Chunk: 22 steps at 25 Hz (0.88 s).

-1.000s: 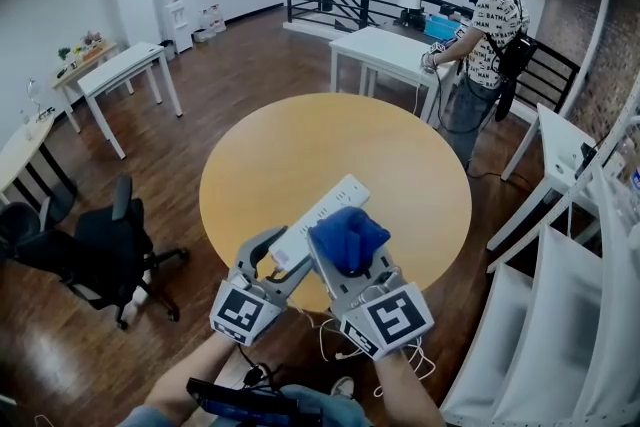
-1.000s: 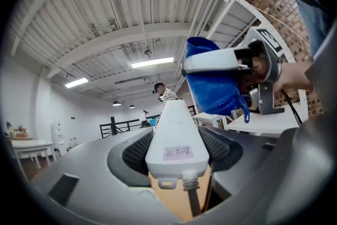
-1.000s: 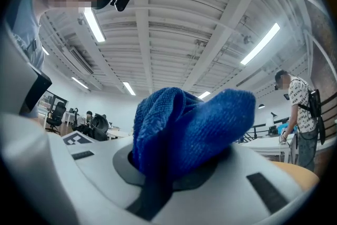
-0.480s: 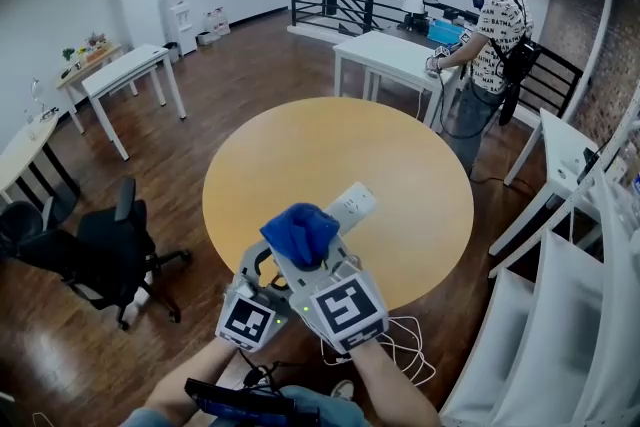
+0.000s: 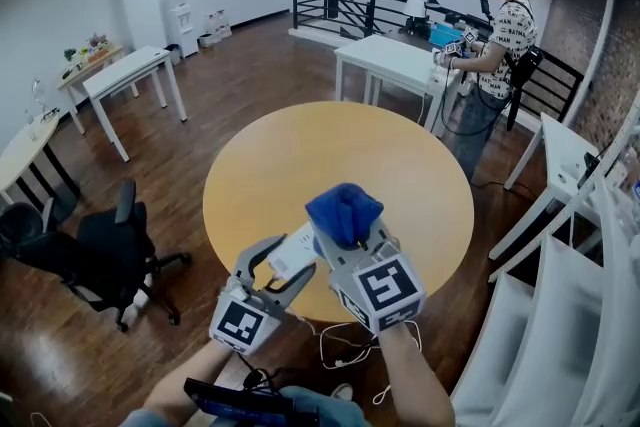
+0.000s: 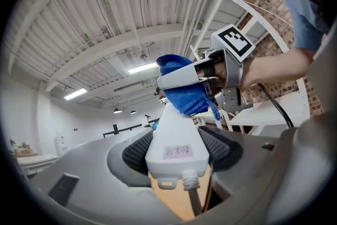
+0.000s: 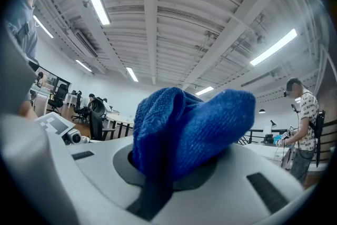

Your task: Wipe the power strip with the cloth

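Observation:
A white power strip (image 5: 293,255) is held above the near edge of the round table, and my left gripper (image 5: 278,267) is shut on its cable end. In the left gripper view the power strip (image 6: 176,131) runs away from my left gripper (image 6: 176,149), with mesh pads against both its sides. A bunched blue cloth (image 5: 343,211) sits in my right gripper (image 5: 347,233), which is shut on it. The cloth (image 6: 185,96) rests on top of the strip, below the right gripper (image 6: 196,75). The cloth (image 7: 192,126) fills the right gripper view. The strip's far end is hidden.
The round wooden table (image 5: 320,160) lies below both grippers. A white cable (image 5: 345,347) hangs in loops off the strip near my legs. A black office chair (image 5: 110,250) stands left, white tables (image 5: 395,55) behind, white racks (image 5: 560,315) right. A person (image 5: 495,30) stands at the back right.
My right gripper carried the cloth left along the strip, then back right and slightly farther out. The left gripper and the strip stayed in place.

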{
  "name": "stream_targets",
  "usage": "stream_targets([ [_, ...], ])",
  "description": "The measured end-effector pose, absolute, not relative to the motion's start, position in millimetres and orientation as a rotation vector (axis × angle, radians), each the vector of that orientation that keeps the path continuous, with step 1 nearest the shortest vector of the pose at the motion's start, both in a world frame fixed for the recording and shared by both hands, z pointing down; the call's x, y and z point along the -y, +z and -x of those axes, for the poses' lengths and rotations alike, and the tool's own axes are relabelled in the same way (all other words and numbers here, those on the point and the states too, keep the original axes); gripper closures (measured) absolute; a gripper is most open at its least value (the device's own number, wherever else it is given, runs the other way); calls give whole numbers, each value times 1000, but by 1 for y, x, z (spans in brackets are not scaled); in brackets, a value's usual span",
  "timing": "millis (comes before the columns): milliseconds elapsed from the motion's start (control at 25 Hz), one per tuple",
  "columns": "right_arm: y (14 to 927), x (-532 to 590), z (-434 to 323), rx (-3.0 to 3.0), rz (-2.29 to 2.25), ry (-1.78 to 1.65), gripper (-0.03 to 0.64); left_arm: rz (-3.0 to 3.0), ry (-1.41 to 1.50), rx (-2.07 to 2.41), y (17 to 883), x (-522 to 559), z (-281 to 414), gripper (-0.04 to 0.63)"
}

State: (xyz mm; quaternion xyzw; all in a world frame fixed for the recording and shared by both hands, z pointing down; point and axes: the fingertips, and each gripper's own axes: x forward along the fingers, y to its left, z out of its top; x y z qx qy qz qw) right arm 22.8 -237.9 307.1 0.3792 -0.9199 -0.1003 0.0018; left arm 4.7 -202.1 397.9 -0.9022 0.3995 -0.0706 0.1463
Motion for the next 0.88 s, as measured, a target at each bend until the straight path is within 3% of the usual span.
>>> stream_targets([
  [400, 267, 265, -77, 2829, -1370, -420, 563, 2626, -121, -1124, 385, 193, -4, 317],
  [880, 250, 272, -82, 2806, -1409, -469, 563, 2615, -99, -1132, 379, 193, -2, 318],
])
